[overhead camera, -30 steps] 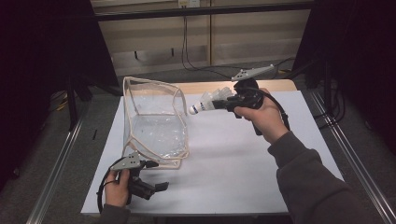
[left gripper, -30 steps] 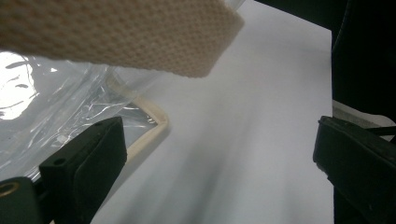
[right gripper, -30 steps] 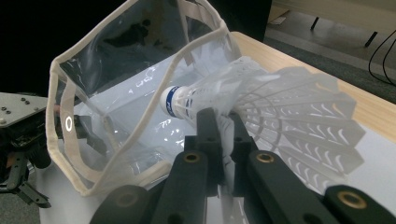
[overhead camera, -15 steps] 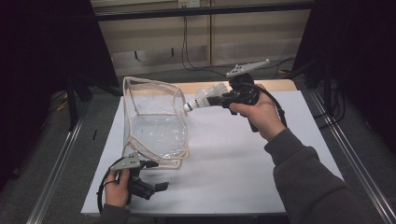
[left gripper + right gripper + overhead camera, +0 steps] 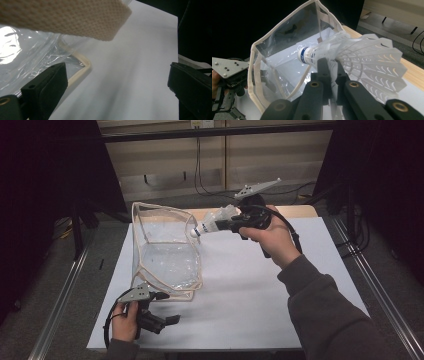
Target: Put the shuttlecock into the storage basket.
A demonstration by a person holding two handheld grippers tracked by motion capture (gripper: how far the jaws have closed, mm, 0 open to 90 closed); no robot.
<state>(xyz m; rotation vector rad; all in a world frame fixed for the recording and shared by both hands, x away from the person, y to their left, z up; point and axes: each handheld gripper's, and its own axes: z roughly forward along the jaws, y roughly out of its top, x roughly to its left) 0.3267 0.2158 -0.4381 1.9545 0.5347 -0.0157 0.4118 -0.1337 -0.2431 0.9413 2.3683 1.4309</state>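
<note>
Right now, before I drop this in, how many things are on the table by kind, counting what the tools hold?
Shuttlecock: 1, white plastic, clamped in the right tool.
Clear bag with cream trim: 1, standing open on the white table.
Tools: 2, the left tool open beside the bag.
Total: 4.

Wooden table (image 5: 305, 211), top mostly covered by white sheet (image 5: 260, 295), bare wood strip showing at upper edge, centre-right of the high view. Clear plastic bag w/ cream trim (image 5: 165, 255) stands directly on sheet, left-centre of frame, mouth open upward.
</note>
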